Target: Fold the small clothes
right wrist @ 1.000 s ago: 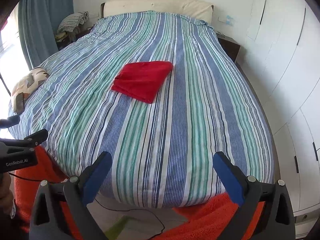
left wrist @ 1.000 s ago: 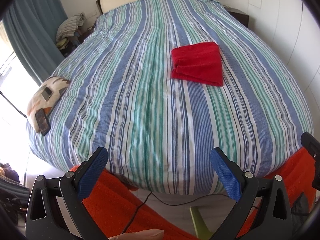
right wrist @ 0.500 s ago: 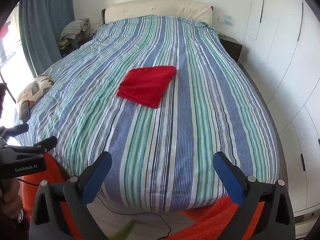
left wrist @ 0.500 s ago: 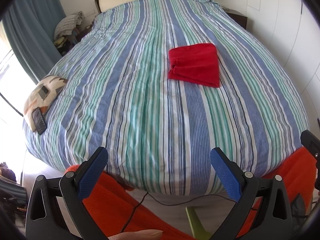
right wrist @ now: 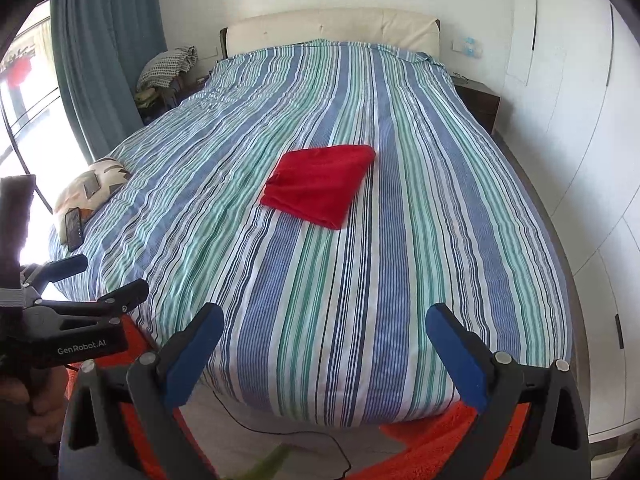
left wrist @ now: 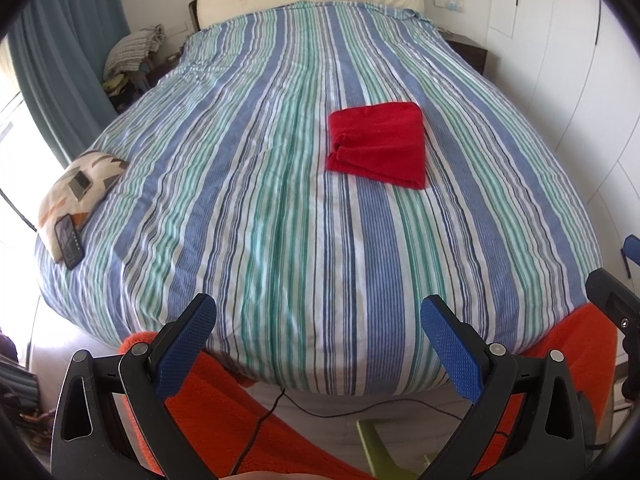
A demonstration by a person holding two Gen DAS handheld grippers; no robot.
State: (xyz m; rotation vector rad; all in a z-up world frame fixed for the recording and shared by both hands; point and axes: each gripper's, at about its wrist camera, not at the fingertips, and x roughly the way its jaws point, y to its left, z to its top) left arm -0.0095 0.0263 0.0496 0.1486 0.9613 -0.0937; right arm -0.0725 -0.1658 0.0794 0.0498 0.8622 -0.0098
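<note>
A red garment (left wrist: 378, 142) lies folded into a flat square in the middle of the striped bed (left wrist: 256, 208), also seen as the red garment (right wrist: 320, 184) in the right wrist view. My left gripper (left wrist: 318, 324) hangs open off the foot of the bed, far short of the garment, with nothing between its blue pads. My right gripper (right wrist: 320, 338) is open too, at the same foot edge, empty. The left gripper (right wrist: 76, 280) shows from the side at the left of the right wrist view.
A patterned cushion (left wrist: 78, 186) with a phone (left wrist: 69, 240) on it sits at the bed's left edge. An orange rug (left wrist: 224, 428) and a black cable (left wrist: 280, 404) lie on the floor below. White wardrobes (right wrist: 580, 168) run along the right; curtains (right wrist: 104, 52) hang at left.
Both grippers have drawn back and risen slightly from the bed, so more of the headboard and room shows. The red garment has not moved.
</note>
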